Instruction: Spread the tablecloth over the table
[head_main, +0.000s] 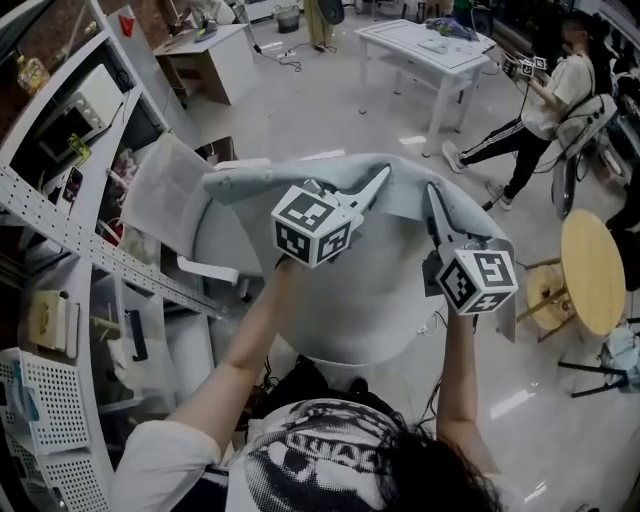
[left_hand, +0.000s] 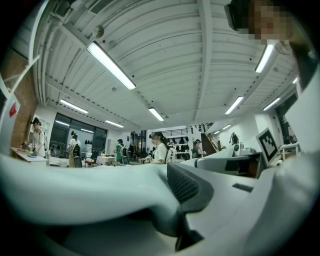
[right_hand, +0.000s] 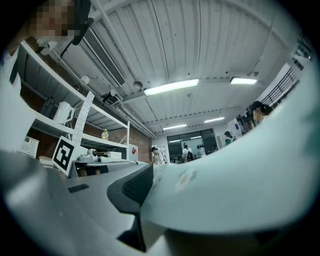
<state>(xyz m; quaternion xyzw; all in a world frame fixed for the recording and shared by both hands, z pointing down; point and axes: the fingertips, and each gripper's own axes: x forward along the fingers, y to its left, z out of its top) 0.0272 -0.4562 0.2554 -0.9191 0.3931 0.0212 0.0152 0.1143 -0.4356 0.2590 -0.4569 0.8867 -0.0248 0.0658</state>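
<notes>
A pale grey-blue tablecloth (head_main: 405, 195) hangs in the air between my two grippers, above a round white table (head_main: 365, 320). My left gripper (head_main: 378, 183) is shut on the cloth's edge, its marker cube nearer me. My right gripper (head_main: 433, 197) is shut on the same edge a little to the right. The left gripper view has the tablecloth (left_hand: 75, 185) folded over the left gripper (left_hand: 165, 200), hiding one jaw. In the right gripper view the tablecloth (right_hand: 240, 185) covers the right gripper (right_hand: 147, 200) the same way. Both grippers point level.
White shelving (head_main: 60, 200) with boxes and a mesh basket (head_main: 40, 420) runs along the left. A round wooden table (head_main: 592, 270) stands at the right. Farther off are a white rectangular table (head_main: 425, 45), a desk (head_main: 205, 55) and a person (head_main: 550, 100).
</notes>
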